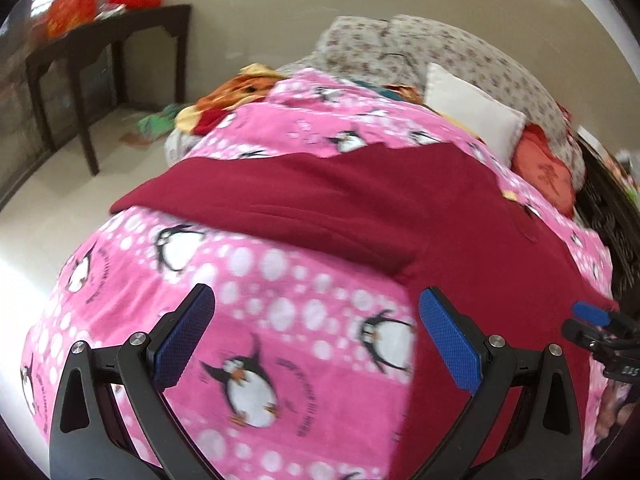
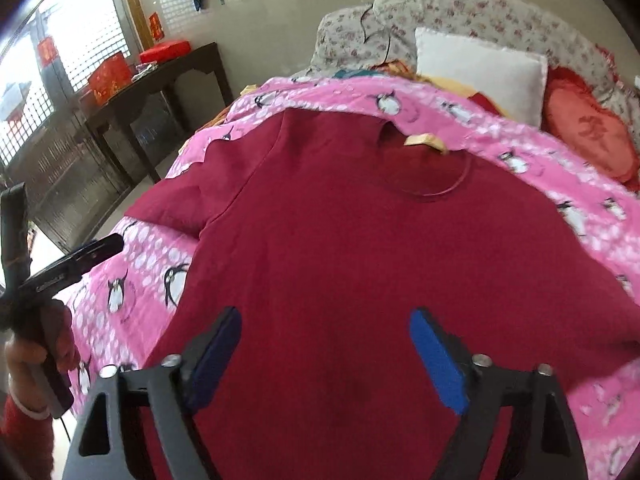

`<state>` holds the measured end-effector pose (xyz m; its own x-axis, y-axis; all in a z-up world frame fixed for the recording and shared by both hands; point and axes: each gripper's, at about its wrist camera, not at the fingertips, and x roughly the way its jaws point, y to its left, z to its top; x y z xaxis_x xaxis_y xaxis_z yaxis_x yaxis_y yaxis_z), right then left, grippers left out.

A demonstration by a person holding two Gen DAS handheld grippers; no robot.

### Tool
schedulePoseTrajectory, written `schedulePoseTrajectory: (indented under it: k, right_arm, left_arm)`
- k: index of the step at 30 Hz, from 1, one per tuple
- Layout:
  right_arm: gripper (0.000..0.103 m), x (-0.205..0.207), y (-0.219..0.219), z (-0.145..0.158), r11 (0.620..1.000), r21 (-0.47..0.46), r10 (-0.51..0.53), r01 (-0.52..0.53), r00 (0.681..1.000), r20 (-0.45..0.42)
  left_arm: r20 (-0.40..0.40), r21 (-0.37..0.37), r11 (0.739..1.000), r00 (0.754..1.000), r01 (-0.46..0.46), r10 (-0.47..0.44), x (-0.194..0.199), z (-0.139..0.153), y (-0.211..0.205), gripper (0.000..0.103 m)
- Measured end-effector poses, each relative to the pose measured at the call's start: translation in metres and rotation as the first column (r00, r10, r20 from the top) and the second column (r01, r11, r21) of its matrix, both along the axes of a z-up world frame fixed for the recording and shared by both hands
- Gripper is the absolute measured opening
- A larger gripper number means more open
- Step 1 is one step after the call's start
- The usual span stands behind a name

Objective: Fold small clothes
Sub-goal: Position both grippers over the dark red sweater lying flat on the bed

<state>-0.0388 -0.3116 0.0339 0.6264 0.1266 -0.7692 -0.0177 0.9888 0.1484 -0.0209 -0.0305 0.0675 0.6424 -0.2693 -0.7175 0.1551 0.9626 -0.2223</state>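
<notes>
A dark red long-sleeved shirt point(image 2: 360, 248) lies spread flat, front up, on a pink penguin blanket point(image 2: 144, 276), collar point(image 2: 424, 160) toward the pillows. Its left sleeve point(image 1: 280, 200) stretches out sideways across the blanket. My left gripper point(image 1: 316, 312) is open and empty, hovering over the blanket just left of the shirt's body point(image 1: 500, 240). My right gripper point(image 2: 324, 332) is open and empty above the shirt's lower middle. The right gripper also shows at the edge of the left wrist view point(image 1: 592, 316), and the left gripper at the left of the right wrist view point(image 2: 80, 256).
The blanket point(image 1: 280, 128) covers a bed. A white pillow point(image 2: 480, 72), a red cushion point(image 2: 588, 132) and floral pillows point(image 2: 460, 8) lie at its head. Loose colourful clothes point(image 1: 240, 92) pile at the far left. A dark wooden side table point(image 2: 160, 84) with red boxes stands by the wall.
</notes>
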Motion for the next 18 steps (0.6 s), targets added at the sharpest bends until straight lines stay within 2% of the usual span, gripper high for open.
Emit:
schedulePoseTrajectory:
  k: [3, 6, 14, 18]
  right_arm:
    - [0.082, 0.017, 0.003, -0.010, 1.000, 0.029, -0.007, 0.007, 1.000, -0.013]
    - [0.082, 0.025, 0.010, -0.014, 1.000, 0.019, -0.006, 0.006, 1.000, -0.009]
    - [0.082, 0.028, 0.014, -0.014, 0.999, -0.031, -0.024, 0.024, 1.000, 0.015]
    - [0.082, 0.022, 0.010, -0.010, 0.998, -0.046, -0.048, 0.050, 0.998, 0.027]
  left_arm:
    - [-0.007, -0.011, 0.999, 0.999, -0.052, 0.051, 0.008, -0.005, 0.014, 0.102]
    - [0.006, 0.003, 0.997, 0.997, -0.074, 0.074, 0.012, -0.008, 0.021, 0.102]
    - [0.017, 0.019, 0.998, 0.998, -0.066, 0.066, 0.016, -0.009, 0.019, 0.102]
    - [0.029, 0.028, 0.999, 0.999, -0.033, 0.032, 0.010, -0.004, 0.006, 0.103]
